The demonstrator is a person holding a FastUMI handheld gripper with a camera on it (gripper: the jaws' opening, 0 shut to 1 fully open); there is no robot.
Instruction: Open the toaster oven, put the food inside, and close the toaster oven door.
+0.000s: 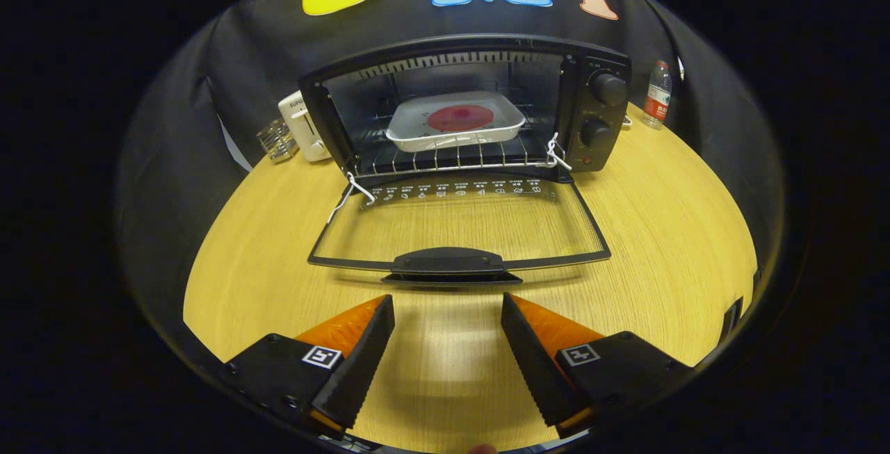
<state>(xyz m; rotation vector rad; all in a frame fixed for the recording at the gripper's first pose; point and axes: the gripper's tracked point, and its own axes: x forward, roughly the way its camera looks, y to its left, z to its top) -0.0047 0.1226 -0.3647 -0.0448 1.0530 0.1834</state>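
Gripper (448,304) wide open, fingers apart over bare wooden table (660,245), holding nothing. Just ahead, door handle (448,263) of toaster oven (466,110), glass door (459,221) folded flat onto table. Inside on wire rack (452,158), white tray (455,120) carrying round red food (460,118). Beyond, left: white toaster (300,124). Right: water bottle (658,94).

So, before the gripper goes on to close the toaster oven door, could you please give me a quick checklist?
1. Tray with food fully on the rack: ok.
2. Toaster oven door fully down, glass resting flat: ok.
3. Door handle just ahead of the fingers, unobstructed: ok.
4. Gripper open and holding nothing: ok.
5. Handle centred between the fingers: ok.
6. Fingers low enough to get under the handle: cannot tell.
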